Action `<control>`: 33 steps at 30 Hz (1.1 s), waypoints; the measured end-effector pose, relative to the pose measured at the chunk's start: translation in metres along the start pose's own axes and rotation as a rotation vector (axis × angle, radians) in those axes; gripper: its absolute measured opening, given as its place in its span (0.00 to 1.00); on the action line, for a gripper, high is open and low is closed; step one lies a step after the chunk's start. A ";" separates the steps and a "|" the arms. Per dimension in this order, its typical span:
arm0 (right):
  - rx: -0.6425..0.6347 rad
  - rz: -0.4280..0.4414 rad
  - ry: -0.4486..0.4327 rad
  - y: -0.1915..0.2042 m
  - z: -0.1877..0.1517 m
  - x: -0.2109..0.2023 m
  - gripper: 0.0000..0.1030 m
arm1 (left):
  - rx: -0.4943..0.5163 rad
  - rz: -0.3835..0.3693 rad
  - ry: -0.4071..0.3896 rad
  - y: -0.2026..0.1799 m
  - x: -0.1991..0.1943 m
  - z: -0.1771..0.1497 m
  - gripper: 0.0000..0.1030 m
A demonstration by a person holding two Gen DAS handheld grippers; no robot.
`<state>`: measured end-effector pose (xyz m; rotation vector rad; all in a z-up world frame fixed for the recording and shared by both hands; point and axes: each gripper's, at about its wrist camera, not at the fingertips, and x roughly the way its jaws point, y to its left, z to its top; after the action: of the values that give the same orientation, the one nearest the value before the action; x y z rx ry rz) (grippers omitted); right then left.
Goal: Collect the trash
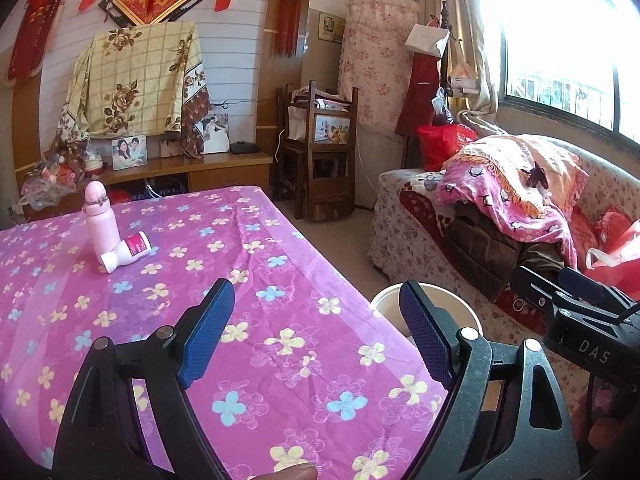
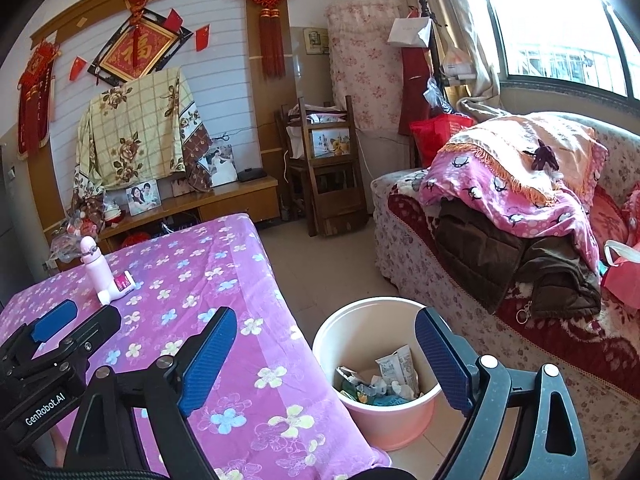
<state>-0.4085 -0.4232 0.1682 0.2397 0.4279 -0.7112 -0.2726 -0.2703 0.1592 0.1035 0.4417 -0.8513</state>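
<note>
Sunlight from a big window falls on a living room with a sofa (image 1: 440, 240) and a table under a purple flowered cloth (image 1: 240, 240). From the left wrist view, the left gripper (image 1: 316, 320) hangs over the near right corner of the table, its jaws wide apart with nothing between them. A pink bottle (image 1: 100, 220) stands toward the far left edge, and a small white bottle (image 1: 128, 254) lies against its foot, long axis pointing to the near left. Both are well apart from the jaws, ahead and to the left. Only the rim of the trash bucket (image 1: 432, 292) shows past the table's right edge.

From the right wrist view, the right gripper (image 2: 326, 344) is also wide open and empty, above the bucket (image 2: 360, 320) on the floor just beside the table; wrappers and a tube (image 2: 394, 372) lie inside. I judge the left gripper (image 2: 54, 320) is nearer to the lying bottle (image 2: 120, 286).
</note>
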 end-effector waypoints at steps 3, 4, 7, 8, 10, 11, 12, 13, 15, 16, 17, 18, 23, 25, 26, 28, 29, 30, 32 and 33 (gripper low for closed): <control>0.000 0.000 0.001 0.000 0.000 0.000 0.87 | 0.002 0.003 0.001 0.000 0.000 0.000 0.82; 0.000 0.001 0.003 0.000 0.000 0.000 0.87 | 0.002 0.002 0.000 0.000 0.000 0.000 0.82; 0.000 0.001 0.001 0.000 0.000 0.000 0.87 | 0.003 0.001 0.000 0.000 0.000 0.000 0.82; 0.000 0.002 0.002 0.000 0.000 0.000 0.87 | 0.003 0.000 0.000 0.000 0.000 0.000 0.82; 0.001 0.003 0.005 0.001 0.000 0.001 0.87 | 0.004 0.001 -0.001 0.000 0.000 0.001 0.82; 0.001 0.002 0.006 0.001 0.001 0.001 0.87 | 0.006 0.001 -0.001 0.000 0.000 0.000 0.82; 0.000 0.004 0.008 0.002 0.000 0.002 0.87 | 0.008 0.002 0.000 0.001 0.000 -0.001 0.82; -0.001 0.005 0.010 0.002 0.000 0.002 0.87 | 0.004 0.002 -0.001 0.000 0.000 0.000 0.82; -0.001 0.006 0.011 0.003 0.000 0.003 0.87 | 0.003 0.002 -0.001 0.000 0.000 0.000 0.82; -0.002 0.006 0.011 0.003 0.000 0.002 0.87 | 0.003 0.001 0.000 0.000 0.000 0.000 0.82; -0.002 0.007 0.011 0.003 0.000 0.003 0.87 | 0.003 0.001 0.001 0.001 0.000 -0.001 0.82; -0.003 0.007 0.011 0.003 0.000 0.003 0.87 | 0.004 0.001 0.002 0.002 0.001 -0.001 0.82; -0.002 0.007 0.012 0.003 0.000 0.003 0.87 | 0.006 0.001 0.001 0.003 0.001 -0.002 0.82; -0.001 0.008 0.012 0.004 -0.001 0.003 0.87 | 0.006 0.002 0.001 0.003 0.001 -0.002 0.82; -0.002 0.008 0.012 0.003 0.000 0.003 0.87 | 0.006 0.002 0.001 0.003 0.001 -0.002 0.82; -0.002 0.007 0.011 0.003 0.000 0.003 0.87 | 0.005 0.001 0.003 0.003 0.001 -0.002 0.82; -0.002 0.007 0.012 0.003 0.000 0.003 0.87 | 0.006 0.003 0.002 0.003 0.001 -0.002 0.82; -0.002 0.007 0.012 0.003 0.000 0.003 0.87 | 0.005 0.004 0.002 0.004 0.001 -0.003 0.82; -0.002 0.007 0.013 0.003 0.000 0.003 0.87 | 0.006 0.004 0.004 0.008 0.001 -0.004 0.82; -0.001 0.008 0.015 0.002 -0.001 0.004 0.87 | 0.006 0.004 0.005 0.009 0.001 -0.004 0.82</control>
<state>-0.4042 -0.4237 0.1657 0.2461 0.4418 -0.7018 -0.2669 -0.2639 0.1543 0.1121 0.4434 -0.8483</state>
